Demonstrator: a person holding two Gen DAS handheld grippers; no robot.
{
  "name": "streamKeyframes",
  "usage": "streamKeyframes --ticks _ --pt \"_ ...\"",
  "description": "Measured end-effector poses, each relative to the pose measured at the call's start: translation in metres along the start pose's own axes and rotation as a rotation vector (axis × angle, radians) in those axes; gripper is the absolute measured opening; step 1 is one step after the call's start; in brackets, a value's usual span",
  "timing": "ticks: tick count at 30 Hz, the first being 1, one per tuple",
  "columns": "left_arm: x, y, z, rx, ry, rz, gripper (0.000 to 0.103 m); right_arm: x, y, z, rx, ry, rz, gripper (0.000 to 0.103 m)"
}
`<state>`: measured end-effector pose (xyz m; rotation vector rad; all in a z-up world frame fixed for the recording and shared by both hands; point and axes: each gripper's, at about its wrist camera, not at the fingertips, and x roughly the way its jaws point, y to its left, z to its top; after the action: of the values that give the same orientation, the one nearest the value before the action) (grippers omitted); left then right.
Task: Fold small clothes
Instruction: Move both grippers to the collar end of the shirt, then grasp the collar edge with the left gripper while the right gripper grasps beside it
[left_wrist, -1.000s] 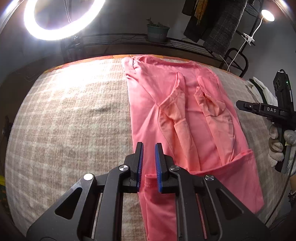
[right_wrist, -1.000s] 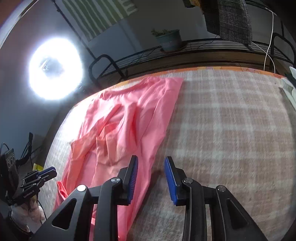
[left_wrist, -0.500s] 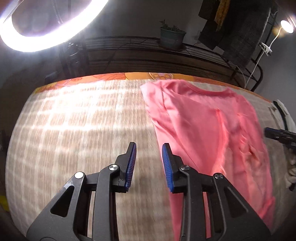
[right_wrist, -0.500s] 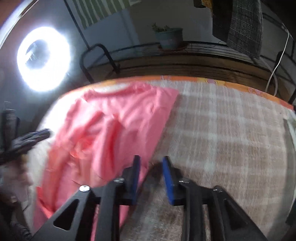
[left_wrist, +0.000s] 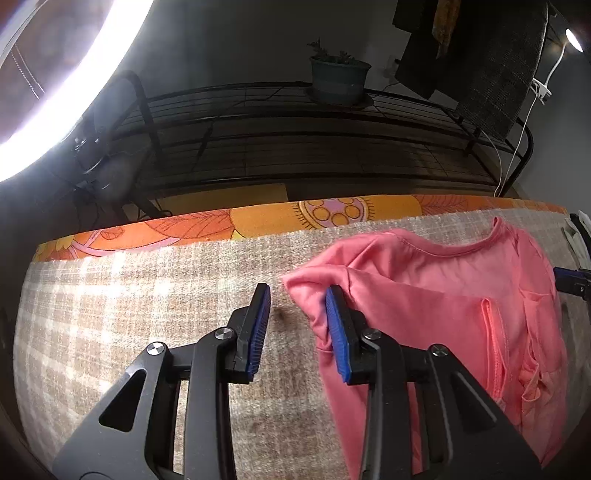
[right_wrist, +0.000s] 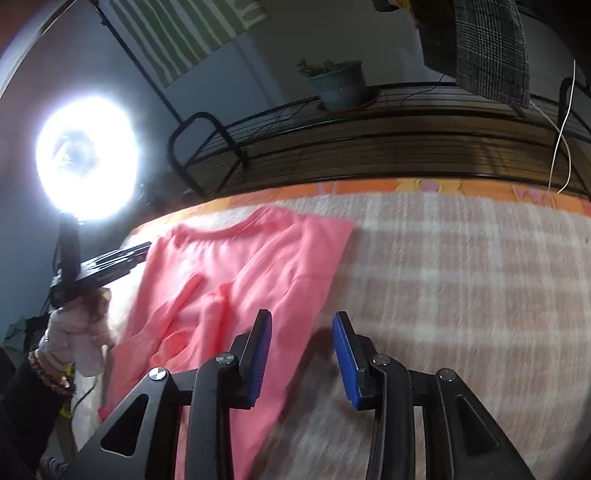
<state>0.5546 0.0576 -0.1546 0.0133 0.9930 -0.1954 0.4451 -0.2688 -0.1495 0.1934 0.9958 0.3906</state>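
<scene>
A pink long-sleeved shirt (left_wrist: 436, 295) lies on the checked beige cloth, sleeves folded in over its body, neckline toward the far edge. My left gripper (left_wrist: 297, 304) is open at the shirt's far left shoulder corner, which bunches up between the jaws against the right pad. In the right wrist view the shirt (right_wrist: 243, 280) lies at left. My right gripper (right_wrist: 301, 332) is open over the shirt's right edge, left pad above the fabric, right pad above bare cloth. The left gripper (right_wrist: 110, 264) and its gloved hand show at far left.
The checked cloth (left_wrist: 147, 314) covers an orange flowered table edge (left_wrist: 258, 218). Behind stands a black wire rack (left_wrist: 295, 129) with a potted plant (left_wrist: 338, 79). A ring light (right_wrist: 86, 162) glares at left. Dark clothes (right_wrist: 476, 48) hang at upper right.
Both grippers have moved forward along the shirt from its hem end to the shoulder end. The left shoulder corner now bunches up between the left jaws. Both stay open.
</scene>
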Motion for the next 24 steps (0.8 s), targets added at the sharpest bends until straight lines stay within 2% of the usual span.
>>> streamKeyframes --ticks 7,10,12,14,15,17,24 --pt "0.014 -0.008 0.011 0.018 -0.005 -0.032 0.038 0.027 -0.018 0.03 0.076 -0.017 0.039 0.037" --pt "0.015 -0.013 0.012 0.036 -0.011 -0.035 0.038 0.035 -0.013 0.038 0.059 -0.028 0.026 0.035" --pt "0.018 -0.015 0.015 0.04 -0.01 -0.049 0.03 0.04 -0.008 0.042 0.042 -0.026 0.022 0.034" --pt "0.018 -0.02 0.016 0.058 -0.006 -0.081 0.006 0.043 -0.003 0.044 0.034 -0.016 0.025 0.029" --pt "0.018 -0.024 0.016 0.071 -0.008 -0.079 0.004 0.044 -0.002 0.045 0.03 -0.021 0.016 0.026" --pt "0.014 -0.032 0.012 0.102 -0.021 -0.041 0.002 0.045 -0.001 0.045 0.03 -0.015 0.021 0.004" --pt "-0.015 -0.03 0.007 0.07 -0.059 -0.073 0.002 0.022 0.002 0.043 0.043 -0.063 0.068 0.003"
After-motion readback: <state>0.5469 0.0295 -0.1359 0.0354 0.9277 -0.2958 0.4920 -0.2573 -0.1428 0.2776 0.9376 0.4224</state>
